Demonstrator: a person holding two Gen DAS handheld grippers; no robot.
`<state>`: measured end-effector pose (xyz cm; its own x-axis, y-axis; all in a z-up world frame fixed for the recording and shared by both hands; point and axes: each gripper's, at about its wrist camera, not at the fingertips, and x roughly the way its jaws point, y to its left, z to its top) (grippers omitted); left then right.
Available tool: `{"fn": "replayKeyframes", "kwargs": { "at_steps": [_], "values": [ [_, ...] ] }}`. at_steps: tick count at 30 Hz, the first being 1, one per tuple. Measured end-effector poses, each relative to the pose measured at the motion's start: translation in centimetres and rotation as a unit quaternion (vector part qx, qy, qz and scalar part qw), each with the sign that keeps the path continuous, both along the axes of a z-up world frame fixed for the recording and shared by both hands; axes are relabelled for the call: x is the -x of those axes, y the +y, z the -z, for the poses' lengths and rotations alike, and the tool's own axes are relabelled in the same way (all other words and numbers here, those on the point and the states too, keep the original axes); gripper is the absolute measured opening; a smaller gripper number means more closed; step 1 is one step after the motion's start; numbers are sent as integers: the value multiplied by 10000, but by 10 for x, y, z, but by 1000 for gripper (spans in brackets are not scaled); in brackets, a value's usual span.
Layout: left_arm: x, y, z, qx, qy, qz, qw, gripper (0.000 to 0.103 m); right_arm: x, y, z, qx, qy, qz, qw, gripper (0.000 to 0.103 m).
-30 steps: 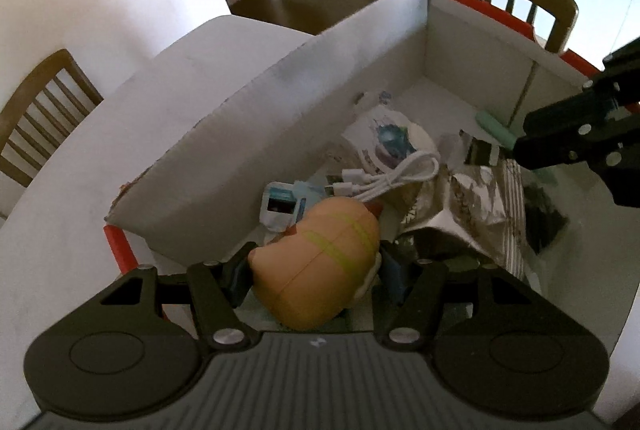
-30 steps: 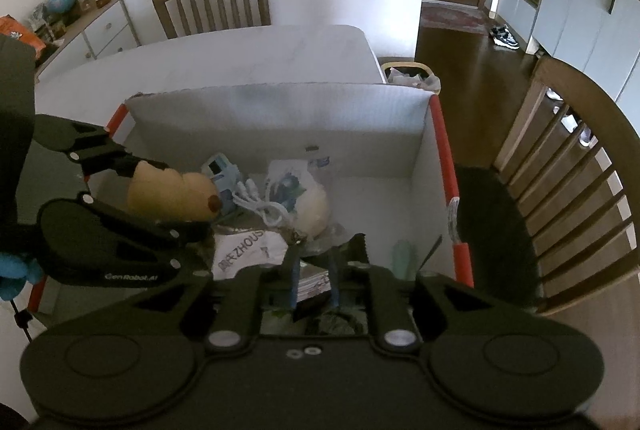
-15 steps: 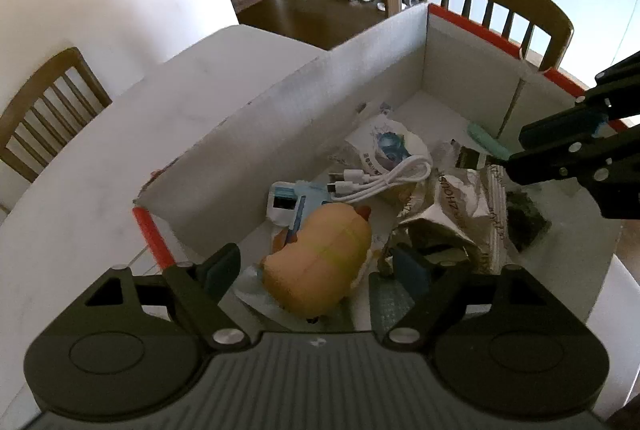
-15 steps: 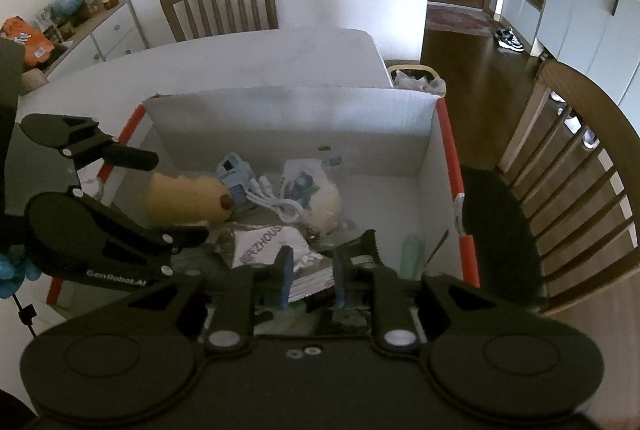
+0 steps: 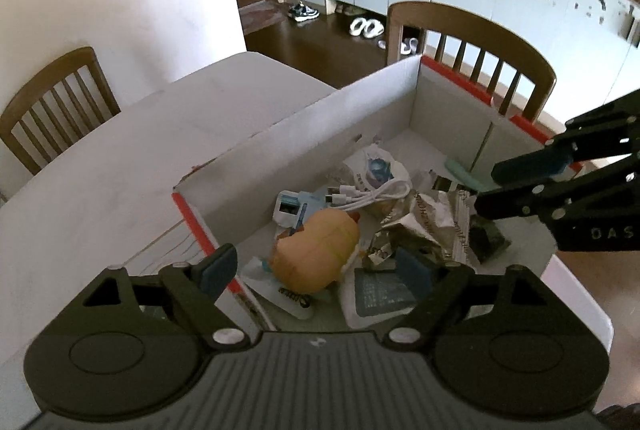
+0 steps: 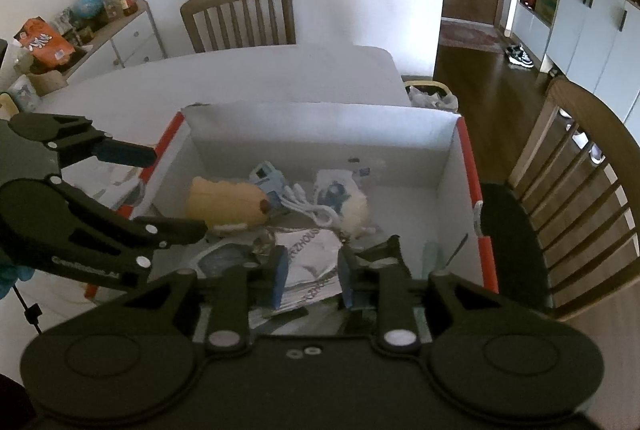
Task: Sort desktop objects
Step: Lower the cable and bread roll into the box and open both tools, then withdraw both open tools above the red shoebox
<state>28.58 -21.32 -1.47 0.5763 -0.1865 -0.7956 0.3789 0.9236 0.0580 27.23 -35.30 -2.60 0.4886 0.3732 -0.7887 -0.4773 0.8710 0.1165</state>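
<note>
A white cardboard box (image 5: 300,149) (image 6: 320,133) with red edges stands on the white table. In it lies a tan plush toy (image 5: 316,254) (image 6: 228,199), free of any grip. My left gripper (image 5: 316,268) (image 6: 174,191) hangs above the toy with its jaws wide and still opening. Beside the toy are a white cable (image 5: 372,195), a small blue-white gadget (image 5: 290,207) and a crumpled silver packet (image 5: 432,218) (image 6: 312,254). My right gripper (image 6: 312,280) (image 5: 487,189) hovers over that packet, its jaws opening and its pads off it.
Wooden chairs stand at the table's far side (image 6: 240,15), beyond the box (image 5: 472,49) and at the right (image 6: 580,189). A white pouch (image 5: 376,165) and a mint-green item (image 5: 462,173) also lie in the box. A low cabinet with clutter (image 6: 100,29) stands at the back left.
The left gripper let go of the plush toy, spread wide and drew up and back. The right gripper's jaws parted as it lifted a little off the packet.
</note>
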Motion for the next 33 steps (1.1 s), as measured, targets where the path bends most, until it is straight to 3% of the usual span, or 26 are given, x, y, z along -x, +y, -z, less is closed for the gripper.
{"fn": "replayKeyframes", "kwargs": {
  "at_steps": [19,33],
  "values": [
    [50,45,-33,713,-425,-589,9948,87,38,10,-19,-81,-373,4,9993,56],
    [74,55,-41,778,-357,-618,9944,87,65,9,-29,-259,-577,349,9974,74]
  ]
}}
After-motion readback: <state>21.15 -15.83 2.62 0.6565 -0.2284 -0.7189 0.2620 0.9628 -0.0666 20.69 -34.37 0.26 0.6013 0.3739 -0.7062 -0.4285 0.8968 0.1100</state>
